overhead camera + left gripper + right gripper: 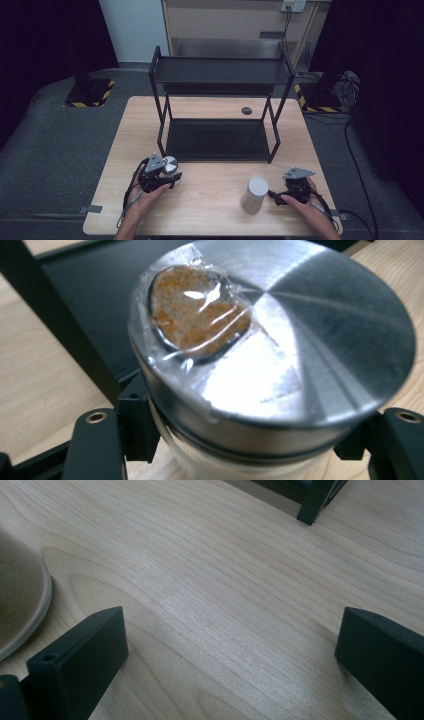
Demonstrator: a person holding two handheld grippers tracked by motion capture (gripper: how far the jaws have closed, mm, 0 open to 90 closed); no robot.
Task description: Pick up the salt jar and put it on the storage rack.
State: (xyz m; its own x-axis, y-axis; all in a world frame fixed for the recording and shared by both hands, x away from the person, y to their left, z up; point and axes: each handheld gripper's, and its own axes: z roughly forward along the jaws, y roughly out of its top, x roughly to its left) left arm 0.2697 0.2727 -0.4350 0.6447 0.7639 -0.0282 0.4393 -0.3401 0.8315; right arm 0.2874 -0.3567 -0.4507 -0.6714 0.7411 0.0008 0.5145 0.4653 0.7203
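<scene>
Both grippers sit low: left gripper clamps jar, right gripper gapes.

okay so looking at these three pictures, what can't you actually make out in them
- Jar, left gripper view: its lid hides the body, base and contents.
- Left tool, high view: its grey plate covers the jaws, so the grip is unclear there.
- White cylinder, high view: too small to identify.
- Round edge, right gripper view: cut off at the left.

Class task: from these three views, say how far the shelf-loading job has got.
Done: nothing sits on the black shelf rack yet. In hand: the left gripper is closed around the metal-lidded jar. Left: the white canister stands beside the open right gripper, ungrasped.
</scene>
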